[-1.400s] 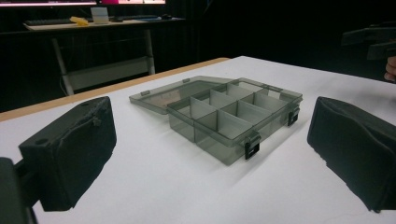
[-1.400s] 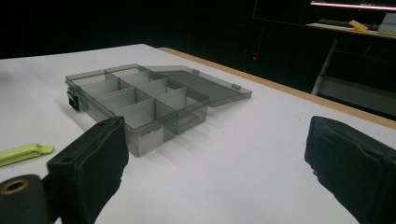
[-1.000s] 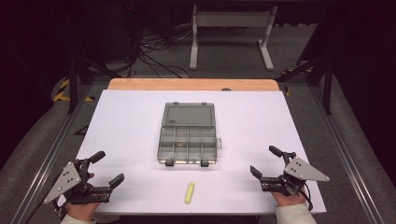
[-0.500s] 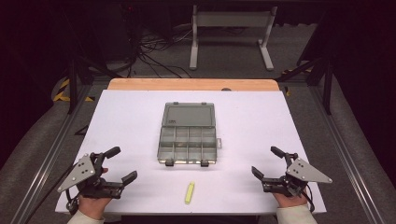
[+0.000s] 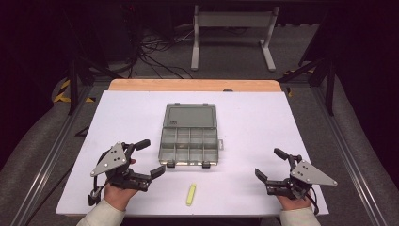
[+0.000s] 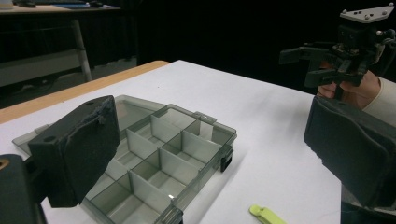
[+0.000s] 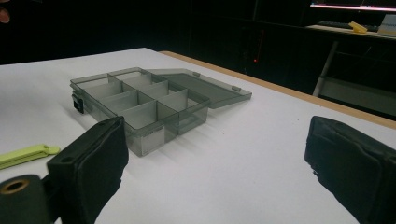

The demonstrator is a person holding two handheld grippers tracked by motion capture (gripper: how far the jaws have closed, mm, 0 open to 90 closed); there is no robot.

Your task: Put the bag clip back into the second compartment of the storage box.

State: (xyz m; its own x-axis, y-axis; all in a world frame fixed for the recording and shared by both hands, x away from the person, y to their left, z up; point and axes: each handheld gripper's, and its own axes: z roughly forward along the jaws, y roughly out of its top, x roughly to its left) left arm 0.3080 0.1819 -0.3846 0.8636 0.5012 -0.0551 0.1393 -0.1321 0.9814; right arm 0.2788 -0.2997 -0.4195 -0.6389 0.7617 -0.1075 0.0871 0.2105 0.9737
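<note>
A smoky grey compartment box lies in the middle of the white table, its lid flat open on the far side and its compartments empty. A yellow-green clip rests near the front edge, in front of the box. My left gripper is open and empty, just left of the box's front left corner. My right gripper is open and empty at the front right, well apart from the box. The left gripper view shows the box, the clip and the right gripper farther off.
A wooden strip runs along the table's far edge. Metal rails flank both sides of the table. Beyond it are cables and a white stand on the dark floor. The right gripper view has the box and clip to the left.
My left gripper has moved right and forward, from the table's front left corner to beside the box. The right gripper has barely shifted. Box and clip have not moved.
</note>
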